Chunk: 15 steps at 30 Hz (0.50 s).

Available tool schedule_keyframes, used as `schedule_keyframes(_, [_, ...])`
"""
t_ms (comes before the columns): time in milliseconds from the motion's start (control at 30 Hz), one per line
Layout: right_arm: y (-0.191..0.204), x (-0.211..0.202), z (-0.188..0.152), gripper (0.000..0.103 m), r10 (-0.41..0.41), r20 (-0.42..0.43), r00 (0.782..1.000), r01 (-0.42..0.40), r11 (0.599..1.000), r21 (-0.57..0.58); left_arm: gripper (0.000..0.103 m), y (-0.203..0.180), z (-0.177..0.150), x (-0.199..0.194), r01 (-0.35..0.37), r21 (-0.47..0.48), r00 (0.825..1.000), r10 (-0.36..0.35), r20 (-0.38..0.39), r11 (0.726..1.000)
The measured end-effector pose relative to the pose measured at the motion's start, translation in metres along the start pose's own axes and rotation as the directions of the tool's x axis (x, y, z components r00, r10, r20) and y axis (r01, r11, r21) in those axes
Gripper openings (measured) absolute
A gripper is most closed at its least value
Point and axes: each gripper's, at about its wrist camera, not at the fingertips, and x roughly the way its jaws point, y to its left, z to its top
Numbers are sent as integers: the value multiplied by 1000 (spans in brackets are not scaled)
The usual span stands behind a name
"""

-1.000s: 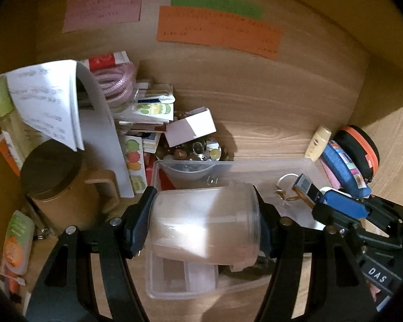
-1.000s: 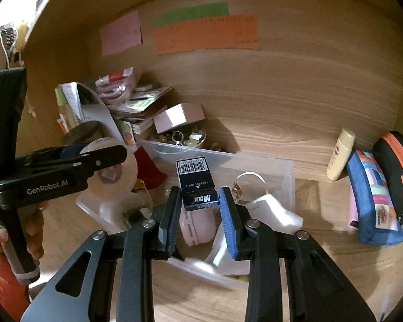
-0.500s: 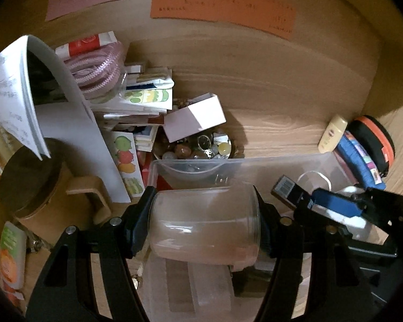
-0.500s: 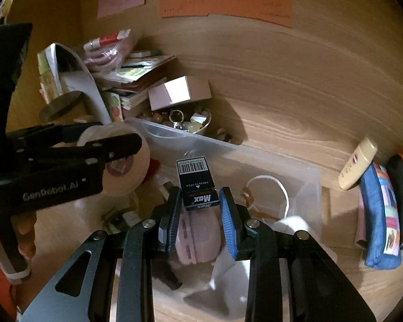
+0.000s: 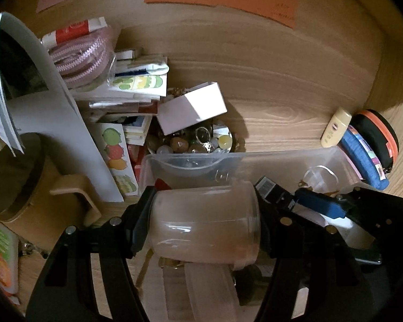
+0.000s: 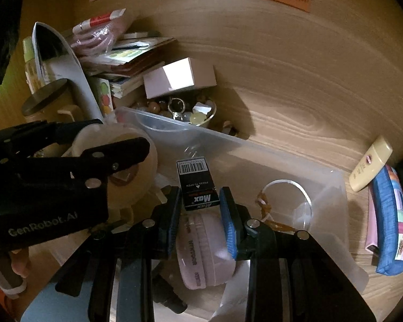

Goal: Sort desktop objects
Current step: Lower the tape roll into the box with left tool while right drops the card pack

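we hold both loads over the clear bin — our right gripper pinches the black staple box at frame centre, long axis pointing away from the jaws. our left gripper clamps the tape roll sideways at lower centre, with the bin's floor directly below both.

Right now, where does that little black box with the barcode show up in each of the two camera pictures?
Left wrist view: the black box sits right of centre, behind the frosted jar, pinched by the right gripper.
Right wrist view: it is dead centre, held between that gripper's fingers.
Shared landmark: the clear plastic bin beneath both.
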Motion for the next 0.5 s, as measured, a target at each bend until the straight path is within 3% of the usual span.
schedule_keyframes(267, [-3, -3, -4, 27, 12, 13, 1000, -12, 1000, 2, 67, -6, -1, 2, -7, 11, 1000, 7, -9, 1000])
schedule_keyframes(500, [-2, -6, -6, 39, -13, 23, 1000, 13, 1000, -14, 71, -11, -3, 4, 9, 33, 999, -8, -37, 999])
